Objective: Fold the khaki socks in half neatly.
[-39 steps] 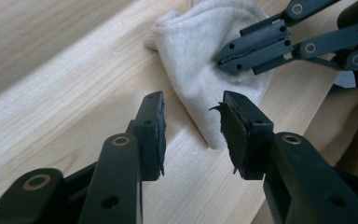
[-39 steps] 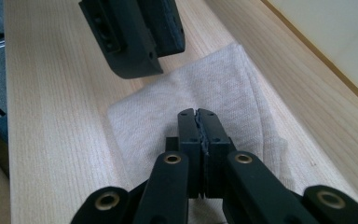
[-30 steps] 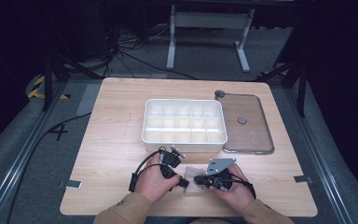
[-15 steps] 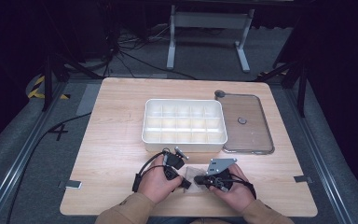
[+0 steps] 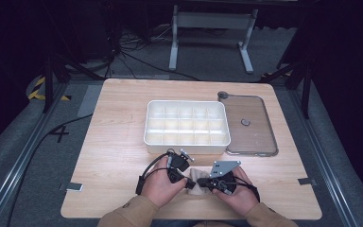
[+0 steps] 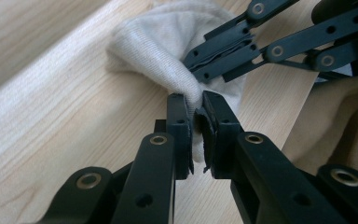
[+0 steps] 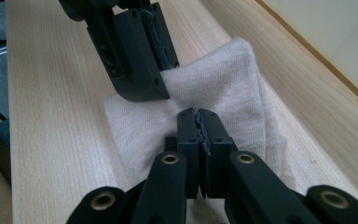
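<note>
Dark room, cables and a metal stand on the floor beyond; pale wooden table under the camera. Toward the far side, a white compartment box, apparently empty, and just to its right a clear lid lying flat. Near the front edge, between both hands, a small whitish knitted cloth, bunched and resting on the wood.

Left gripper: jaws just drawn in from wide to nearly closed, a fold of the cloth pinched between the pads. Right gripper: jaws drawn tight together on the cloth's edge at the other side, a thin sliver of fabric visible in the seam.

Judged from this: second grip now made, so cloth held at two points. Likely next, a lift, spread or fold. Risk: a shallow pinch on the left slipping off the soft knit.
</note>
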`<action>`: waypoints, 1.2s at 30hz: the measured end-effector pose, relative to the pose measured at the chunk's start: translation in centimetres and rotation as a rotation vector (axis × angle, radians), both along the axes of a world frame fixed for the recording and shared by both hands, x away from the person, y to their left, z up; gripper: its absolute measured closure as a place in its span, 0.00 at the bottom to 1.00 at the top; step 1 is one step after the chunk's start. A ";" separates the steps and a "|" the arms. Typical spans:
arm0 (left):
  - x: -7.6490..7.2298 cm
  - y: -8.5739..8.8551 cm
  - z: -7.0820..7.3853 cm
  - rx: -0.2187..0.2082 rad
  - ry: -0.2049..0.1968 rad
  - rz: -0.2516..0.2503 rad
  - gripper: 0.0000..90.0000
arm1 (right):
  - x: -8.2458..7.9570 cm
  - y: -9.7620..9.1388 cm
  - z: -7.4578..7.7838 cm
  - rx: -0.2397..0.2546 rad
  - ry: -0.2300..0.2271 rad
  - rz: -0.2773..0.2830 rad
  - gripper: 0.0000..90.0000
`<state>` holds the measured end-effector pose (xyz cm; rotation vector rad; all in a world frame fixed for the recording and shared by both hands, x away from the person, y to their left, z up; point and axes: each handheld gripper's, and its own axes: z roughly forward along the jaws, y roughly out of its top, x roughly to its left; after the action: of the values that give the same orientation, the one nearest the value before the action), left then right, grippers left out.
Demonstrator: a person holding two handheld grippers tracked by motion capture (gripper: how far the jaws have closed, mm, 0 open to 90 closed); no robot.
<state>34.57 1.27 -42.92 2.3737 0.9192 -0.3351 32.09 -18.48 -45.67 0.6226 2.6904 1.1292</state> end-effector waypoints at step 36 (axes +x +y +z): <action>-0.2 0.1 1.1 -0.036 -0.047 -0.007 0.91 | -0.1 -0.8 0.3 -0.008 0.069 -0.005 0.99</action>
<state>34.32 1.34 -41.78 2.3429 0.8765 -0.2950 32.00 -19.26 -45.39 0.6792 2.7478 1.1149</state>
